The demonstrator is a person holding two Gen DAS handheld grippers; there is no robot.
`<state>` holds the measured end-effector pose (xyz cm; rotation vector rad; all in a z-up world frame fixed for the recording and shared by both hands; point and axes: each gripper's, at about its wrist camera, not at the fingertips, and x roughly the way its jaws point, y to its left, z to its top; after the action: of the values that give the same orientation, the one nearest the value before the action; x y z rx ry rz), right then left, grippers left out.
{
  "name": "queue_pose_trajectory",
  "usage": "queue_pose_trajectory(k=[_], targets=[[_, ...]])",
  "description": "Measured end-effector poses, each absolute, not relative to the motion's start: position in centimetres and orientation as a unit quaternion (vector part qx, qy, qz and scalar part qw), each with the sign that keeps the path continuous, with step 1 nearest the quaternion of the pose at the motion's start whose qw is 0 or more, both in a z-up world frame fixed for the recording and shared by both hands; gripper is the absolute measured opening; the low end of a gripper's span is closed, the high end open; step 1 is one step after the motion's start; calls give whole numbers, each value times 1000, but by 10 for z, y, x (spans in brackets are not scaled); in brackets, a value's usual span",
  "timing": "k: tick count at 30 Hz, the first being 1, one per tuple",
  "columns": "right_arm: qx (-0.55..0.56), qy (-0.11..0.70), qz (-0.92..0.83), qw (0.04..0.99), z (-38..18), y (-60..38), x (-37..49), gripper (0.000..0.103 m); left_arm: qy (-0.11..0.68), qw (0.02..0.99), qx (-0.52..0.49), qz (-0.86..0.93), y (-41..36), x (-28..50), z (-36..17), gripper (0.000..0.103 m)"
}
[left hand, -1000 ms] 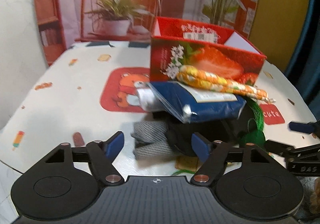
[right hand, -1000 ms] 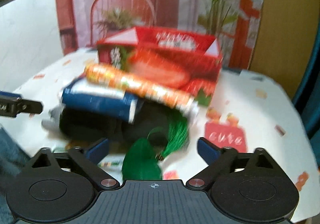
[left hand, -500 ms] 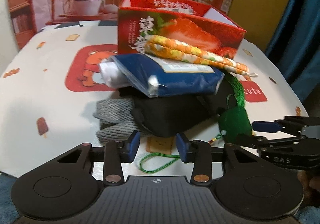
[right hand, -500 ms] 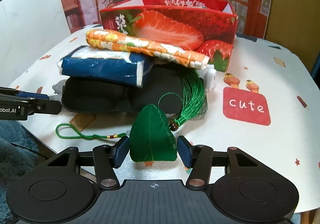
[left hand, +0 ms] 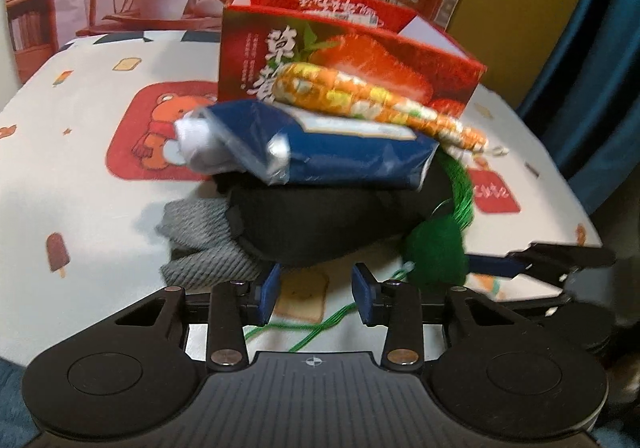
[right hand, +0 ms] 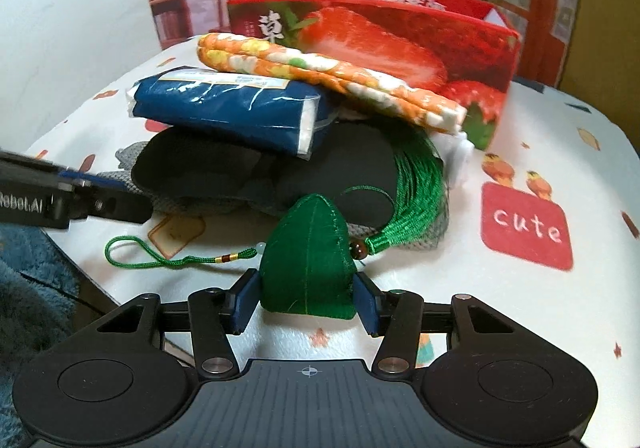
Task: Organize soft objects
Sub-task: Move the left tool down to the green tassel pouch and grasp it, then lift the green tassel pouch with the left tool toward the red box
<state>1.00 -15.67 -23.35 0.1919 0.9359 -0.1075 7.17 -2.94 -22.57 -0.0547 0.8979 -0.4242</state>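
Right gripper [right hand: 306,302], nearest in its own view: pads pressed on both flanks of the green stuffed sachet [right hand: 310,260], which sits at the table's near edge. Gripping it. The sachet's base looks to rest on the tablecloth [right hand: 520,328]; cannot tell whether it is lifted. Its green loop cord [right hand: 160,258] trails toward the left along the near edge; its green tassel [right hand: 416,199] lies up against the pile behind.

Left gripper [left hand: 316,294], at the same near edge, left of the sachet: jaws partway closed, nothing pinched between the pads. Only tablecloth and a bit of green cord show in the gap. The left pad sits just beside the grey knit cloth [left hand: 200,244] and under the lip of the black pad [left hand: 320,224], apparently not clamping either.

Pile behind, bottom to top: grey knit cloth, black pad, blue plastic pack [left hand: 332,151], orange flowered roll [left hand: 380,103]. The roll leans against the front wall of the red strawberry box [left hand: 360,59], which stands toward the table's far side, open-topped. Its inside is mostly hidden; nothing seen in it.

Progress, as a judgement: early. No soft thing is visibly in the box. The sachet is the first piece in hand; the four stacked pieces remain. Likely next: lift the sachet clear of its tassel's contact with the pile and carry it over the box wall.
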Motion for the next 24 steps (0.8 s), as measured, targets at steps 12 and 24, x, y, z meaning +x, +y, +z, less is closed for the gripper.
queue_pose_trajectory(k=[12,24], targets=[[130,427,-47,894,-236,-170,2,49,438,853,-31,-281,-87,89,-220,42],[146,420,-56,894,-240,-179,-5,58,459,829,-45,-315,-119,106,-252,43]])
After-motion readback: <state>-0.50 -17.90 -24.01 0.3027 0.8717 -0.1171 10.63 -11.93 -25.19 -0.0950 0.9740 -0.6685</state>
